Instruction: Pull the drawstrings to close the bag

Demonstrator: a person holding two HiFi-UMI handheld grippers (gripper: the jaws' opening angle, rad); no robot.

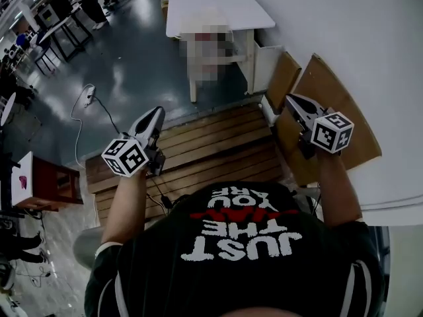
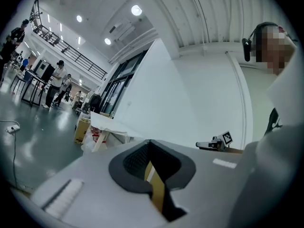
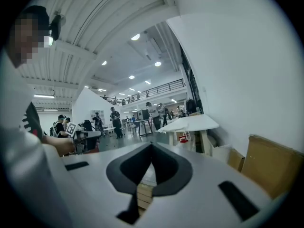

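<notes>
No bag or drawstrings show in any view. In the head view my left gripper (image 1: 156, 113) is held up over the wooden decking, jaws shut with nothing between them. My right gripper (image 1: 291, 98) is raised at the right, over the cardboard sheets, also shut and empty. In the left gripper view the jaws of the left gripper (image 2: 150, 142) meet in a point, and the right gripper (image 2: 214, 144) shows far off at the right. In the right gripper view the jaws of the right gripper (image 3: 151, 145) are closed, and the left gripper (image 3: 79, 134) shows at the left.
Wooden slat decking (image 1: 205, 147) lies below my arms. Brown cardboard sheets (image 1: 334, 88) lean on the white wall at the right. A white table (image 1: 211, 5) stands ahead, a power strip with cable (image 1: 87, 95) lies on the grey floor, and a red box (image 1: 41, 181) sits left.
</notes>
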